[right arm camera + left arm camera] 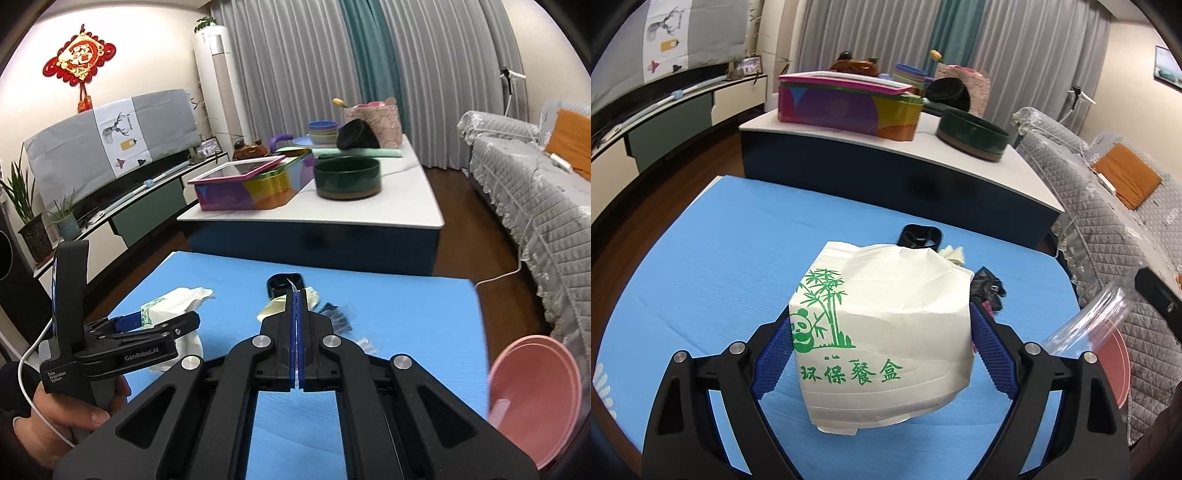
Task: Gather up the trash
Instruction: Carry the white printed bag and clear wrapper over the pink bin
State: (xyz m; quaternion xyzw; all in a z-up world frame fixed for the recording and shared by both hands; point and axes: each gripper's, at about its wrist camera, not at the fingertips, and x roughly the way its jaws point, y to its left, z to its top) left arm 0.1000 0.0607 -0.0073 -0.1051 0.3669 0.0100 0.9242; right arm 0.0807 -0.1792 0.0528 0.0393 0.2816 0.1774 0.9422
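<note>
The white paper meal box (882, 332) is crumpled, with a green panda, bamboo and green characters printed on its side, and it stands on the blue table (701, 277). The left gripper (881, 345) is spread wide around the box, and its blue pads (774, 360) press on both sides of it. The right gripper (296, 314) has its jaws pressed together, with a thin edge of clear plastic bag (1089, 325) between them. Beyond the box, well apart from it, lie a black clip (921, 236), a crumpled tissue (291, 301) and a dark wrapper (988, 290). A pink bin (532, 398) is at the right edge of the table.
</note>
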